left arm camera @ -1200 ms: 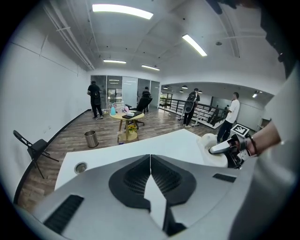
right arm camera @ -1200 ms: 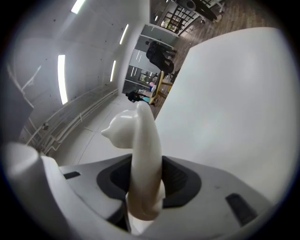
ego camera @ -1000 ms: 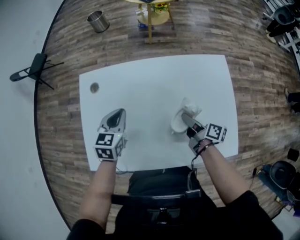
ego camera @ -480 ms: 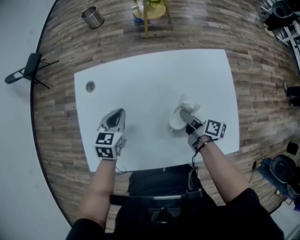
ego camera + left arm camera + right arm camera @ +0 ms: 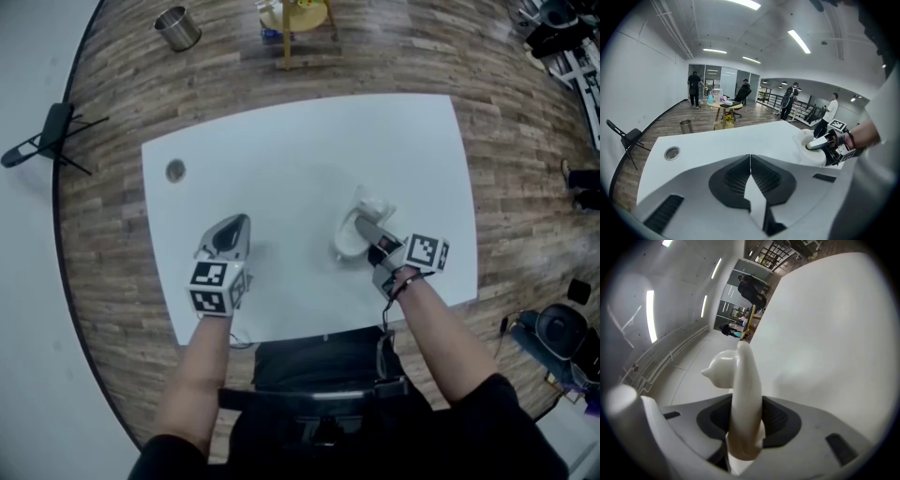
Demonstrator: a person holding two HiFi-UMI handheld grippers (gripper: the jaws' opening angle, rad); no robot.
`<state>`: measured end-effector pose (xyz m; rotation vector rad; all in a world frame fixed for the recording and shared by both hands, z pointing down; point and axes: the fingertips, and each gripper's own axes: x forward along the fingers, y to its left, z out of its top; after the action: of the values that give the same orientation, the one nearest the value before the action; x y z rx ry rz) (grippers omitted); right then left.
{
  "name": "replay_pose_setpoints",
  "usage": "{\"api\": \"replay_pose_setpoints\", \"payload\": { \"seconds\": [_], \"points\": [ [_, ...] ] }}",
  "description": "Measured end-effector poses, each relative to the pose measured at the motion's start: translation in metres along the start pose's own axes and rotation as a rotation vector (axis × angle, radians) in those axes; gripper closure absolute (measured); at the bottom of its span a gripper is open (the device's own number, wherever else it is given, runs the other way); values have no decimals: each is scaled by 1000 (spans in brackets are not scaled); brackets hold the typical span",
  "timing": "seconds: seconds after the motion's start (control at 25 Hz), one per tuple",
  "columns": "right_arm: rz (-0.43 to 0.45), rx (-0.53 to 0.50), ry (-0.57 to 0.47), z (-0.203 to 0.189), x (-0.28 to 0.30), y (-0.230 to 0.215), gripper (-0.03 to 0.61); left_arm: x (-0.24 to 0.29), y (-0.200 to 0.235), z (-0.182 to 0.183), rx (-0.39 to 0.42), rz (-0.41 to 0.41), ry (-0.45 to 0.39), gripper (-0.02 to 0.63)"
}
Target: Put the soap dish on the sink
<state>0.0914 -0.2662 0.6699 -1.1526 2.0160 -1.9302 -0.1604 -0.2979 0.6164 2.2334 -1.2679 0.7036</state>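
Your right tongs (image 5: 368, 236) grip the soap dish (image 5: 349, 246) by its rim (left tongs (image 5: 232, 232) closed, empty); next carry it to the sink, which isn't in view here.

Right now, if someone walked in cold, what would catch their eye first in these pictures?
The white soap dish, clamped by its rim in the right gripper, at the near right of the white table. The left gripper is shut and empty over the table's near left. A metal bin stands on the floor beyond.
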Motion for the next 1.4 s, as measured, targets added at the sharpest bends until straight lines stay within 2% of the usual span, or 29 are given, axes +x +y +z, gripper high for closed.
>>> {"api": "replay_pose_setpoints", "payload": {
  "seconds": [0.2,0.6,1.4],
  "points": [
    [1,81,13,-6,4,-1,430,-5,4,4,-4,4,-7,603],
    [-4,135,29,-6,2,-8,425,-7,5,6,-20,13,-33,603],
    [28,214,50,-6,3,-24,419,-11,-4,4,-53,42,-23,603]
  ]
}}
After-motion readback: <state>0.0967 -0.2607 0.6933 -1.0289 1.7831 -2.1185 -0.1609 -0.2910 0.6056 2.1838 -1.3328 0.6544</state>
